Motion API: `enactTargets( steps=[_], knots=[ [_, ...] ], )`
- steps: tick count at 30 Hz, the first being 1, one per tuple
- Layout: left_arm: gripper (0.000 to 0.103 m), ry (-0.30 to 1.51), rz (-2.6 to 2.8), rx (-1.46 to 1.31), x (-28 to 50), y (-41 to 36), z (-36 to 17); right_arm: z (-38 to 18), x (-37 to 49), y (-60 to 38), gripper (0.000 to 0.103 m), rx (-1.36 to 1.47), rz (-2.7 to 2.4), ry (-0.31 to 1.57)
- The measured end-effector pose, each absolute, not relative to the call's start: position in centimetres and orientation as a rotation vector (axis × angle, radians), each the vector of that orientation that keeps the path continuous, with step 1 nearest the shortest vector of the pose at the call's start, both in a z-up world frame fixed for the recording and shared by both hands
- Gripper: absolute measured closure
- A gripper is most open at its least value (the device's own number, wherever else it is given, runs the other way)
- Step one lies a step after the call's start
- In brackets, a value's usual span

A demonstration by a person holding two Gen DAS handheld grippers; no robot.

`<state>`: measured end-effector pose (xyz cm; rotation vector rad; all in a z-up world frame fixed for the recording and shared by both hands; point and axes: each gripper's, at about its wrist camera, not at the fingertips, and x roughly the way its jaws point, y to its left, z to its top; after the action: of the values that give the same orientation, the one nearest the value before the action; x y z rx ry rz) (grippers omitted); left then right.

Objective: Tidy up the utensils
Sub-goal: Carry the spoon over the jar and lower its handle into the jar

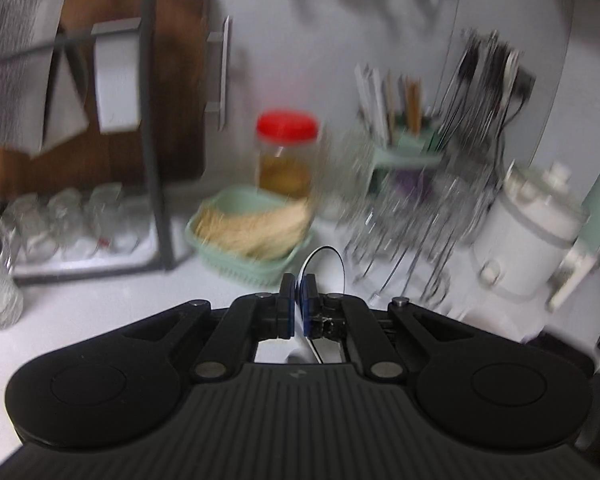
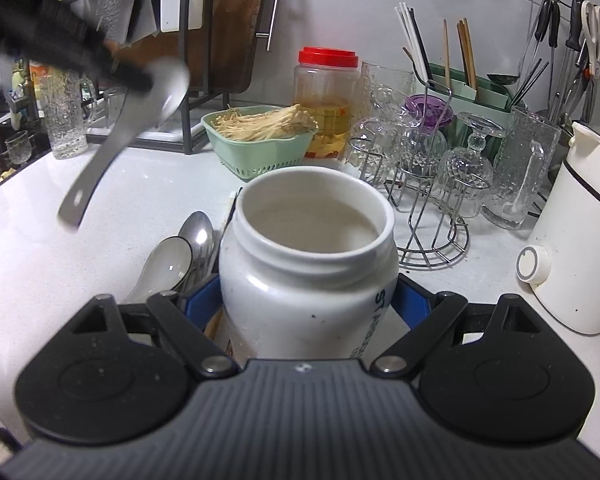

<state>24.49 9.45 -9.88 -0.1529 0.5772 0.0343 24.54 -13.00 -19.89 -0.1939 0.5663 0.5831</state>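
My right gripper is shut on a white ceramic jar, upright on the counter with its mouth open and its inside bare. My left gripper is shut on a white ceramic soup spoon. In the right wrist view that gripper holds the spoon by its bowl in the air, up and left of the jar, handle hanging down. More utensils lie on the counter left of the jar: a white soup spoon and a metal spoon.
A green basket of enoki mushrooms, a red-lidded jar, a wire rack of upturned glasses, a green chopstick holder and a white kettle stand behind and right. A dish rack and tall glass are at left.
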Motion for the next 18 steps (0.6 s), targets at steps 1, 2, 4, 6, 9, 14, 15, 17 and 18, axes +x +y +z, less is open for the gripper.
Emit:
enactTargets(
  steps=[1,2,4,6,9,14,15,17,18],
  knots=[
    [0.099,0.558,0.024,-0.154,24.7,9.0,-9.2,-19.9,24.5,-13.0,0.011,-0.194,0.585,0.566],
    [0.099,0.538,0.015,-0.152,25.0,8.4,-8.6,-19.9,24.5,-13.0,0.011,-0.195,0.586,0.565],
    [0.099,0.504,-0.006,-0.142,25.7,7.1,-7.8,-20.0,24.5,-12.9,0.011,-0.196,0.587,0.564],
    [0.099,0.484,-0.033,-0.133,26.6,5.9,-7.2,-20.0,24.5,-13.0,0.011,-0.196,0.589,0.564],
    [0.099,0.463,-0.071,-0.116,28.0,4.0,-6.7,-20.0,24.6,-12.9,0.011,-0.195,0.593,0.563],
    [0.099,0.446,-0.134,-0.081,29.9,0.9,-7.2,-20.0,24.6,-13.0,0.011,-0.194,0.6,0.56],
    [0.099,0.443,-0.144,-0.068,30.1,0.4,-7.5,-20.0,24.6,-13.0,0.011,-0.194,0.601,0.559],
    [0.099,0.447,-0.161,-0.05,30.5,-0.4,-8.2,-20.0,24.6,-13.1,0.011,-0.191,0.605,0.557],
    [0.099,0.454,-0.165,-0.041,30.7,-0.8,-8.5,-20.0,24.6,-13.1,0.011,-0.189,0.607,0.557]
  ],
)
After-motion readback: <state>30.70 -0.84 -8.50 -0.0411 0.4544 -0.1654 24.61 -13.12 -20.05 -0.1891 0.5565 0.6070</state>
